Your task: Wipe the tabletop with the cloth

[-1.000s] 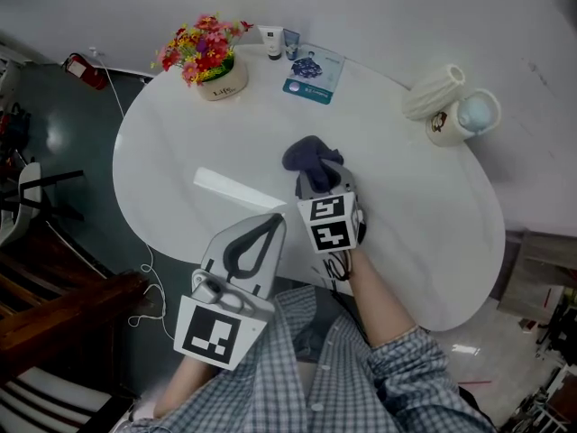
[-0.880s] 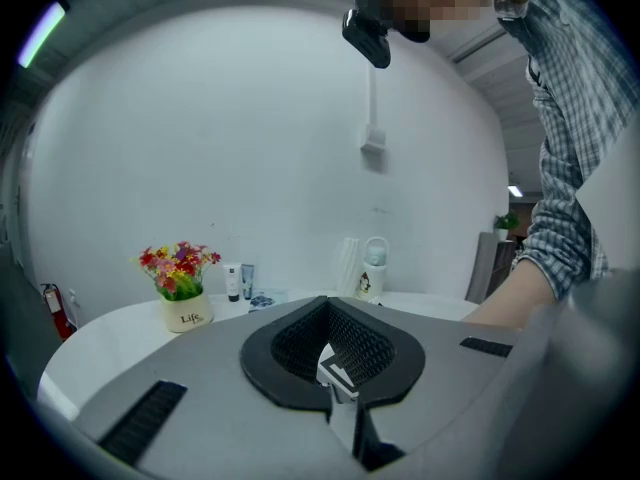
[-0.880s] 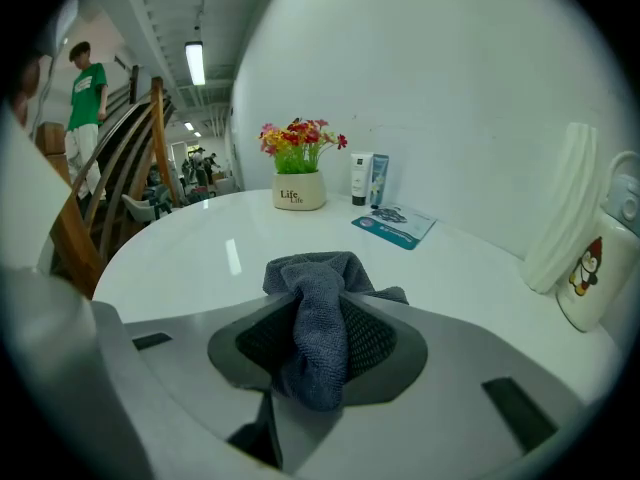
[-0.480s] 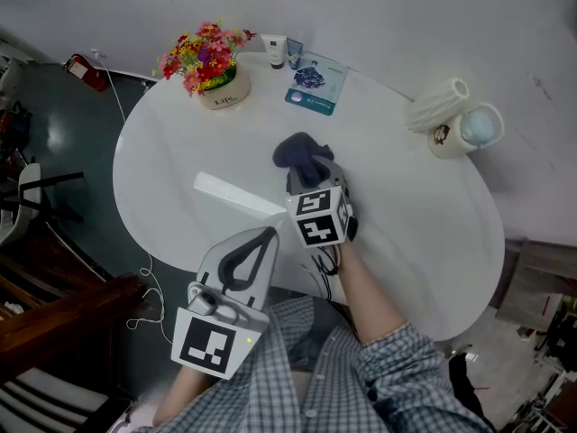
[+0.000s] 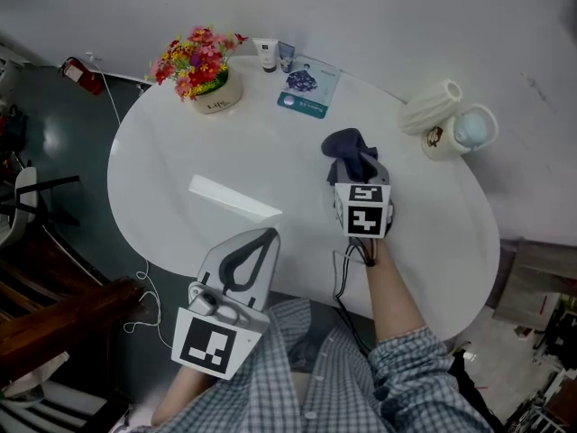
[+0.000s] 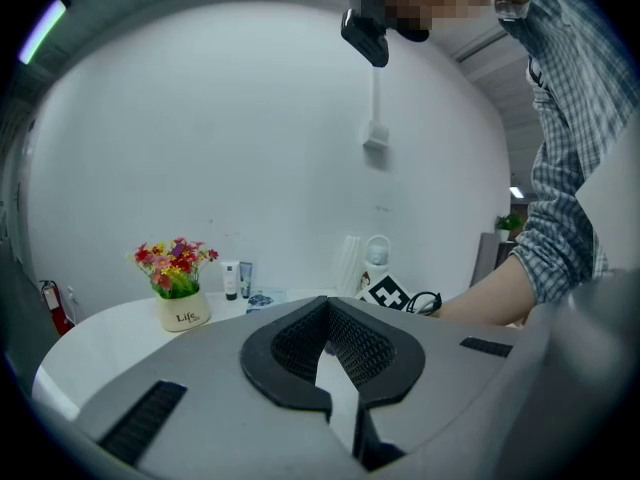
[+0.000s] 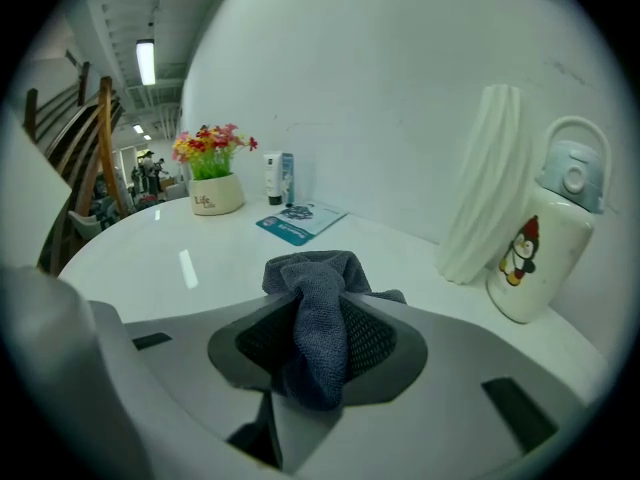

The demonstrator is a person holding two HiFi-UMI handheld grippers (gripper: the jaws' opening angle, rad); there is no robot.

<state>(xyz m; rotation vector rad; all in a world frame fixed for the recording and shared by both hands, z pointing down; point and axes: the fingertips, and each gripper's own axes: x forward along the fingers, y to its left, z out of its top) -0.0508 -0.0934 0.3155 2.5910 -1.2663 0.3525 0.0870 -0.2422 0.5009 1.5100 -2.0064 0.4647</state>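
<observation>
A dark grey cloth (image 5: 347, 144) lies bunched on the white oval tabletop (image 5: 180, 161), right of its middle. My right gripper (image 5: 360, 170) is shut on it and presses it to the surface. In the right gripper view the cloth (image 7: 320, 308) hangs pinched between the jaws of that gripper (image 7: 318, 273), above the table (image 7: 150, 258). My left gripper (image 5: 267, 234) hovers at the table's near edge, away from the cloth. Its jaws are shut with nothing between them, as the left gripper view (image 6: 325, 304) shows.
At the far rim stand a flower pot (image 5: 209, 75), two small tubes (image 5: 266, 54) and a blue booklet (image 5: 311, 84). A white ribbed vase (image 5: 431, 105) and a penguin flask (image 5: 460, 132) sit at the far right. Wooden chairs (image 5: 54, 314) stand on the left floor.
My right gripper has slid the cloth to the right and a little farther away across the table. The left gripper has hardly moved.
</observation>
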